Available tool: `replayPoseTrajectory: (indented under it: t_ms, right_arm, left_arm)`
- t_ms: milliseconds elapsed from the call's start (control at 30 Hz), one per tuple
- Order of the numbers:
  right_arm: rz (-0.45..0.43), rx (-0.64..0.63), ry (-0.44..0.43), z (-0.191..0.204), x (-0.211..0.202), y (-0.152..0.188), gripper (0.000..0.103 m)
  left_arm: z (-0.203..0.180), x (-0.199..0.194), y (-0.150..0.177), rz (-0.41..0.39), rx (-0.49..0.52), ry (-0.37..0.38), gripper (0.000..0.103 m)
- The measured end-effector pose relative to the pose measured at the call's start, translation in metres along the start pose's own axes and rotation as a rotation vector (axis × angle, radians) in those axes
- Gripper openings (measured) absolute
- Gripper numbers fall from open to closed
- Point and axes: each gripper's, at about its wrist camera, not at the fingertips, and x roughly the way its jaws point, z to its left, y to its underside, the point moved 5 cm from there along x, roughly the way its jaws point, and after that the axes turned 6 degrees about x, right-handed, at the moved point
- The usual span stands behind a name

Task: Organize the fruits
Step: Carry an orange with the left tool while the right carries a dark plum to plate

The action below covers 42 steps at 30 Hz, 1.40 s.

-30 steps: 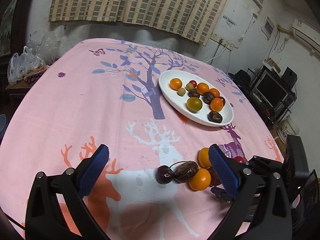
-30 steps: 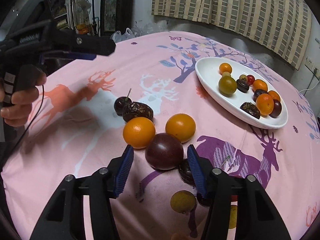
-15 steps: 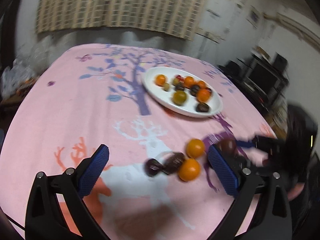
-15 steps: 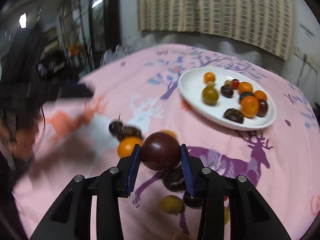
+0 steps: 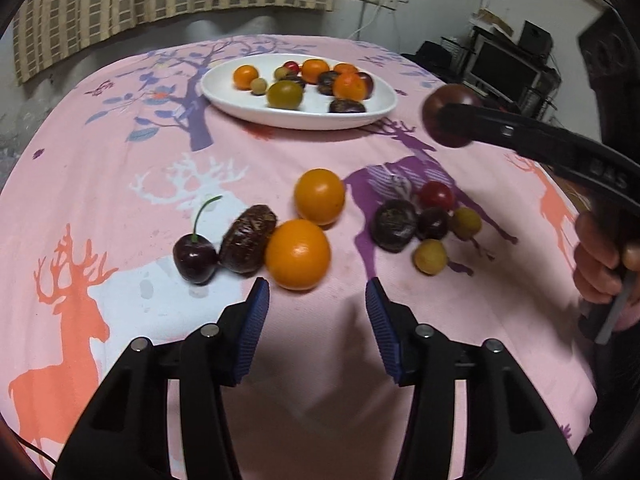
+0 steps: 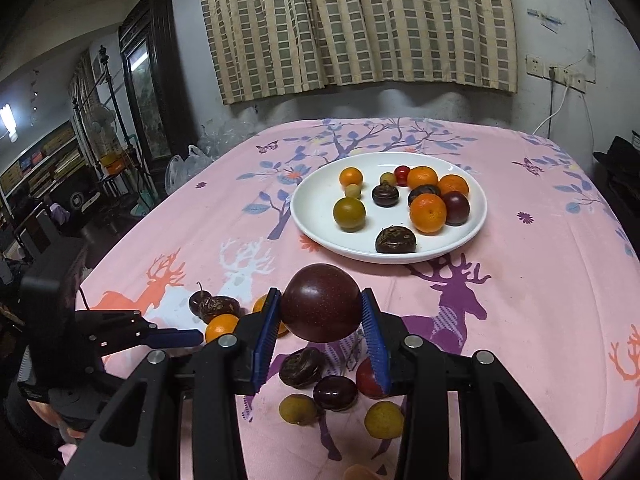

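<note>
Carrying a dark plum (image 6: 320, 303) clamped in your right gripper (image 6: 321, 330) above the table's (image 6: 540, 280) near edge, you have roughly half sorted: the white plate (image 6: 312, 216) toward the far edge holds many fruits, while two oranges (image 5: 298, 253), a cherry (image 5: 195, 258) and others remain before your empty, spread left gripper (image 5: 317, 322).

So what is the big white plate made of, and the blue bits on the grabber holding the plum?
The plate looks like glazed ceramic: smooth, white, with a soft shine on its rim, though plastic is possible. The blue pads on the right gripper look like ribbed rubber or soft plastic; fine ridges show along their edges against the plum.
</note>
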Motion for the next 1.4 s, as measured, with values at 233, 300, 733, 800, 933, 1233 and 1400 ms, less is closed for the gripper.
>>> replayPoseTrajectory:
  t_ms: [233, 300, 733, 800, 933, 1233, 1400]
  right_arm:
    - [0.005, 0.01, -0.019, 0.003, -0.003, 0.0, 0.041]
    - [0.005, 0.011, -0.02, 0.003, -0.004, 0.001, 0.041]
    - [0.005, 0.015, -0.028, -0.003, -0.007, 0.007, 0.041]
    - [0.011, 0.036, -0.042, -0.007, -0.006, 0.004, 0.041]
    - [-0.037, 0.063, -0.026, -0.02, -0.001, -0.026, 0.041]
    - [-0.046, 0.103, 0.103, -0.072, 0.075, -0.082, 0.041]
    - [-0.006, 0.088, 0.109, -0.08, 0.105, -0.08, 0.041]
  left_arm:
    - [0.004, 0.018, -0.013, 0.022, 0.004, -0.026, 0.05]
    - [0.002, 0.024, -0.016, 0.035, 0.019, -0.04, 0.047]
    - [0.002, -0.012, -0.028, -0.04, -0.004, 0.019, 0.037]
    - [0.006, -0.023, -0.044, -0.05, 0.01, 0.048, 0.037]
    - [0.013, -0.033, -0.095, -0.075, 0.048, 0.066, 0.037]
    - [0.032, 0.058, -0.203, -0.035, 0.059, 0.016, 0.037]
    - [0.048, 0.111, -0.22, 0.037, 0.003, 0.022, 0.037]
